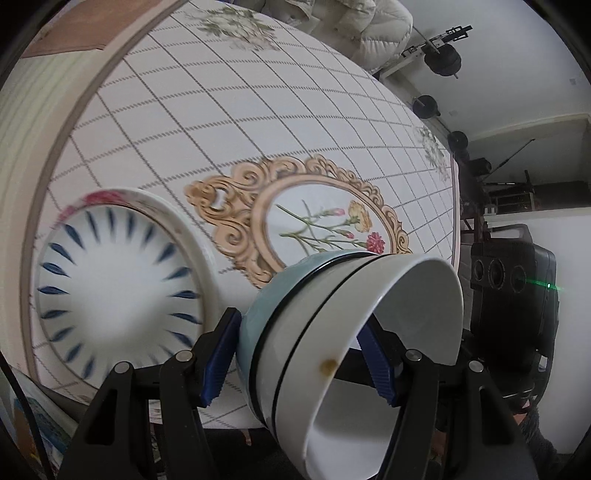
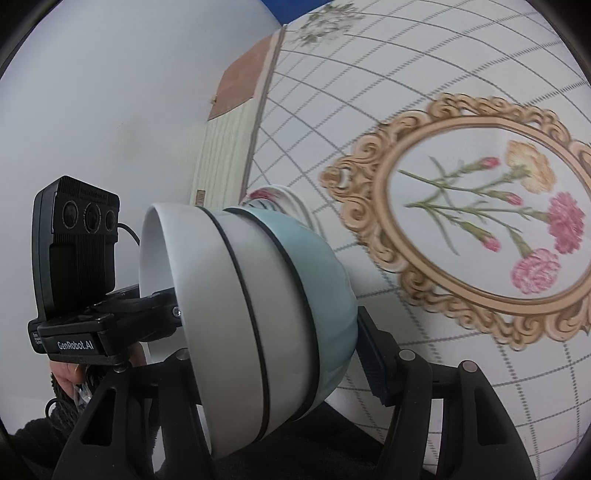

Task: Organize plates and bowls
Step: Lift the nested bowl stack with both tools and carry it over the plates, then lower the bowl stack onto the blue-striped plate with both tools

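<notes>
A stack of nested bowls [image 1: 306, 325], pale blue outermost with white black-rimmed ones inside, hangs tilted on its side above the table. My left gripper [image 1: 299, 358] is shut on it, one blue pad [image 1: 221, 350] on the blue bowl's outside, the other inside the white bowl. In the right wrist view my right gripper [image 2: 273, 354] is shut on the same stack of bowls [image 2: 266, 314]. One pad [image 2: 373, 358] presses on the blue base and the other finger is hidden inside the stack. A plate with blue dashes [image 1: 118, 288] rests on a flower-rimmed plate on the table.
The table [image 1: 258, 110] carries a gridded cloth with a gold-framed flower medallion [image 2: 480, 221]. The plates [image 2: 280, 199] sit near its left edge. A person in a pale quilted coat [image 1: 376, 26] is at the far side. Dumbbells [image 1: 439, 59] lie on the floor.
</notes>
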The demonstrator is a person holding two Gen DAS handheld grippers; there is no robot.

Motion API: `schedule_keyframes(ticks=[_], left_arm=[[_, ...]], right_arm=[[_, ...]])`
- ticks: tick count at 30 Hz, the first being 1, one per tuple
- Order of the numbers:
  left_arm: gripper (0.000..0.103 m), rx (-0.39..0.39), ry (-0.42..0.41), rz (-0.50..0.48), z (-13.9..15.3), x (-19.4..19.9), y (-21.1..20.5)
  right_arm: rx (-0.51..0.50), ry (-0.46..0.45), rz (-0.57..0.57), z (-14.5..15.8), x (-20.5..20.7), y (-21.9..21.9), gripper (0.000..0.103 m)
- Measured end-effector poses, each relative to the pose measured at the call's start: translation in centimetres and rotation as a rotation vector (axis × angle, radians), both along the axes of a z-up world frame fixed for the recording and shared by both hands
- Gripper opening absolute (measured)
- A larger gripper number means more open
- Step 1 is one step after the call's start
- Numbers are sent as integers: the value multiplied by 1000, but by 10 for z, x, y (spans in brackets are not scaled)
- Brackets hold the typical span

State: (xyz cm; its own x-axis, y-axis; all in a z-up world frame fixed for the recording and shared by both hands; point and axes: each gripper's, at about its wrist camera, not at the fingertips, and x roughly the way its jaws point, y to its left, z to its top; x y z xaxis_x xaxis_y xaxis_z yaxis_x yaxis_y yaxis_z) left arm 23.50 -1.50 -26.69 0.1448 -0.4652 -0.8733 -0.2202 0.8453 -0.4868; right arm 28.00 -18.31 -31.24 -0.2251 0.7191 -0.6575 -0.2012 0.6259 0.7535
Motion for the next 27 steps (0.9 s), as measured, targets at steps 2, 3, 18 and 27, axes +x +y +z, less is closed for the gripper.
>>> schedule_keyframes(ticks=[2,3,18,27], left_arm=[[61,-1,-1,-17,2,-2,15],[61,-2,0,-25,3,-2,23],[61,23,46,-153,-29,-3,109],[61,7,76,-143,-52,-4,129]], right_arm=[[-2,-3,-11,4,-4,14,64],[-5,-5,-19,6,-7,22,64],[-5,63,-165,-18,-43,114,64],[-31,93,-165,-43,-46,134,64]])
